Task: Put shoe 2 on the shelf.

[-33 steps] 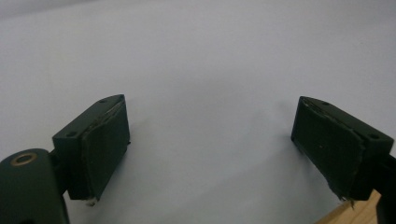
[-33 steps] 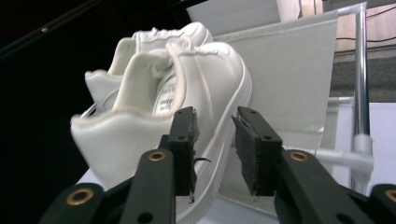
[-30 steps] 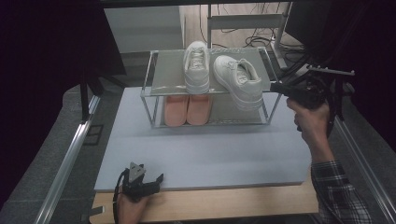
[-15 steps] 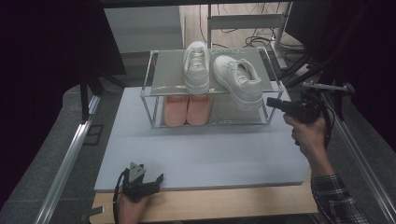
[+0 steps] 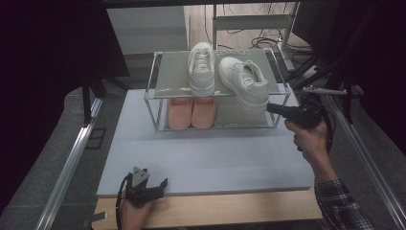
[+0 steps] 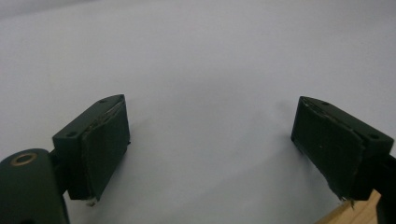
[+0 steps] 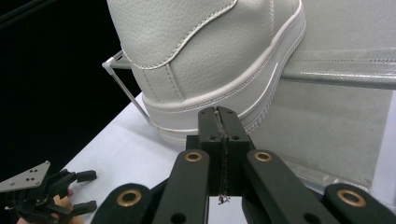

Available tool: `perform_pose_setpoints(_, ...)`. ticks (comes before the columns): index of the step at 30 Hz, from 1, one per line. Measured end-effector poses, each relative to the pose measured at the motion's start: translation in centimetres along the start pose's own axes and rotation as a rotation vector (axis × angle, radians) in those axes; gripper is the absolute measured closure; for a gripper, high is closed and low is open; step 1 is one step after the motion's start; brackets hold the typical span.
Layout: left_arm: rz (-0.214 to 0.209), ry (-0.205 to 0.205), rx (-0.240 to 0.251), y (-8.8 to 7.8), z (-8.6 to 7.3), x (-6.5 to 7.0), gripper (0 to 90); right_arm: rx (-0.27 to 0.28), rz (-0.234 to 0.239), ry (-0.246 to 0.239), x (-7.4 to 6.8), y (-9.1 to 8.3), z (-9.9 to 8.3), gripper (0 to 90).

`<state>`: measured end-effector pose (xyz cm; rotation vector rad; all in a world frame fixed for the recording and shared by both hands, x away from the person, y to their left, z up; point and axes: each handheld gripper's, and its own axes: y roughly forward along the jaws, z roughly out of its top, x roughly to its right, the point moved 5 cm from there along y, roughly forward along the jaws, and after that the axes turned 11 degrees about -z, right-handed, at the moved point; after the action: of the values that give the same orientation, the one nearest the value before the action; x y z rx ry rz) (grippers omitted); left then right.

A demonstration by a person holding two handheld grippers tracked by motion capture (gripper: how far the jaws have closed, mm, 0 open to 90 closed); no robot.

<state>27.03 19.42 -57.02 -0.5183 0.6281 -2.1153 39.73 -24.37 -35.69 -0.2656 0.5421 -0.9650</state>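
Two white sneakers stand on the top shelf of a clear two-tier rack. The left sneaker points away. The right sneaker sits askew, its heel hanging over the shelf's front edge. A pair of pink shoes lies on the lower shelf. My right gripper is shut with nothing between its jaws. Its tips sit just in front of the sole at that heel, and I cannot tell whether they touch it. My left gripper rests open and holds nothing at the grey mat's front edge, also visible far off.
The rack stands at the back of a grey mat on a wooden table. Metal rails run along both sides of the table. Cables and a frame lie on the floor behind the rack.
My right hand has come down from top-shelf height and slightly toward the rack, ending beside the right sneaker's heel. The left gripper has stayed put.
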Motion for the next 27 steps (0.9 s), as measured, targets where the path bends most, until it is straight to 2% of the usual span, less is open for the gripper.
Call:
perform_pose_setpoints(10,0.000,0.000,0.000,0.0,0.0,0.0,11.2,0.003,0.001,0.003,-0.3,0.5,0.1,89.1)
perform_pose_setpoints(27,0.000,0.001,-0.001,0.0,0.0,0.0,11.2,-0.004,-0.001,0.024,-1.5,3.2,0.7,89.0)
